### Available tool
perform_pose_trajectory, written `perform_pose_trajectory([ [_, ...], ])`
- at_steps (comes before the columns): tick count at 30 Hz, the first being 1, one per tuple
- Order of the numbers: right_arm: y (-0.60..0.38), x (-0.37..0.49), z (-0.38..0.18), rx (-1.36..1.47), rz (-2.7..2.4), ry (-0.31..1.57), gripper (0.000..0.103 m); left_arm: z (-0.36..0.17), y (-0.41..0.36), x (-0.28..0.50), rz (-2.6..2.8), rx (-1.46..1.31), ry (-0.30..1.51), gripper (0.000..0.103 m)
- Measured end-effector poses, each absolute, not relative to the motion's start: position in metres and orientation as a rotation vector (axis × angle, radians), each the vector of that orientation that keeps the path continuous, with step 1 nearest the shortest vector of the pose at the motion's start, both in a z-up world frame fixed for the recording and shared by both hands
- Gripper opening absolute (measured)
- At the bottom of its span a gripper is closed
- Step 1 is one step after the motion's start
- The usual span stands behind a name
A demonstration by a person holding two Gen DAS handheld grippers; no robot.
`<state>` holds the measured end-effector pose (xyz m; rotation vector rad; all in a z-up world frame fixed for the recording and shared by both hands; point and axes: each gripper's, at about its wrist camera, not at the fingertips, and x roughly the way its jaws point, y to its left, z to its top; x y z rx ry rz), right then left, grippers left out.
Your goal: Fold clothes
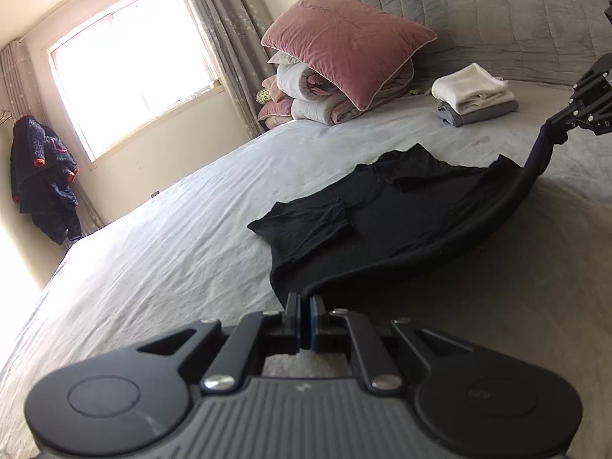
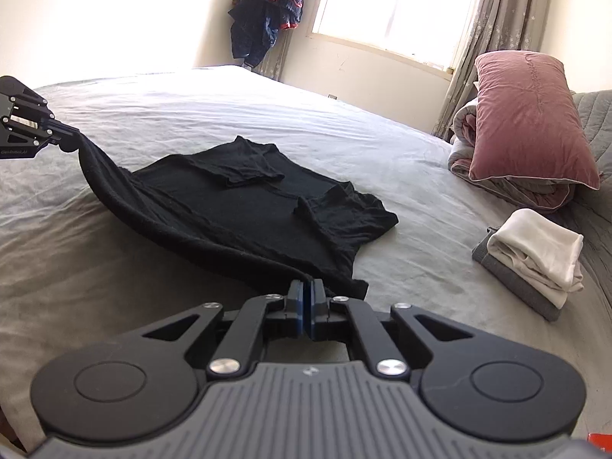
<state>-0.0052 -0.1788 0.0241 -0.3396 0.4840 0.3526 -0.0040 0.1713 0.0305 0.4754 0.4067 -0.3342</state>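
Observation:
A black T-shirt [image 1: 382, 222] lies on the grey bed sheet [image 1: 172, 248] with both sleeves folded in over its body. In the left wrist view my left gripper [image 1: 305, 300] is shut on one corner of the near hem. My right gripper [image 1: 558, 135] pinches the other corner at the far right, and the hem hangs in a raised curve between them. The right wrist view shows the same T-shirt [image 2: 237, 206] with my right gripper [image 2: 306, 287] shut on its hem corner. My left gripper [image 2: 74, 141] holds the opposite corner at the left edge.
A stack of folded white and grey clothes [image 2: 535, 252] sits on the bed near the headboard. A pink pillow [image 2: 528, 114] leans on a rolled quilt [image 1: 317, 95] behind it. A dark jacket [image 2: 267, 7] hangs in the corner beside the window [image 1: 130, 61].

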Motion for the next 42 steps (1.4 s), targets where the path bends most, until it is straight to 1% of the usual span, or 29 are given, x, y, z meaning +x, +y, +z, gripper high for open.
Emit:
perform_pose_trajectory([
  [5,-0.177,0.028,0.038,-0.334,0.317,0.457,0.002,0.045,0.164,0.033,-0.281,0.428,0.379,0.005],
  [12,-0.179,0.087,0.04,-0.291,0.266,0.487,0.002,0.046,0.154,0.097,-0.213,0.37,0.418,0.005],
  [21,-0.183,0.164,0.011,-0.224,0.241,0.598,0.002,0.012,0.149,0.182,-0.147,0.31,0.559,0.005],
  [28,-0.185,0.207,-0.015,-0.201,0.226,0.676,0.002,-0.016,0.146,0.217,-0.122,0.297,0.608,0.006],
  [33,-0.191,0.231,-0.022,-0.15,0.222,0.712,0.003,-0.02,0.146,0.231,-0.082,0.27,0.614,0.016],
  [34,-0.192,0.233,-0.022,-0.146,0.213,0.711,0.006,-0.021,0.146,0.233,-0.074,0.264,0.615,0.017],
  [35,-0.193,0.235,-0.02,-0.153,0.194,0.706,0.016,-0.019,0.147,0.234,-0.057,0.257,0.608,0.019],
  [36,-0.194,0.236,-0.018,-0.16,0.175,0.701,0.019,-0.015,0.15,0.234,-0.034,0.249,0.594,0.022],
  [37,-0.195,0.236,-0.015,-0.163,0.162,0.692,0.019,-0.011,0.153,0.233,-0.021,0.237,0.585,0.024],
  [38,-0.197,0.234,-0.011,-0.152,0.164,0.688,0.019,-0.007,0.156,0.231,-0.016,0.222,0.581,0.029],
  [40,-0.201,0.231,-0.004,-0.123,0.175,0.684,0.021,-0.001,0.16,0.227,-0.028,0.191,0.594,0.032],
  [41,-0.201,0.228,-0.003,-0.105,0.184,0.69,0.028,0.001,0.162,0.225,-0.041,0.174,0.608,0.035],
  [42,-0.202,0.225,-0.003,-0.087,0.193,0.696,0.038,0.003,0.164,0.222,-0.056,0.156,0.624,0.038],
])
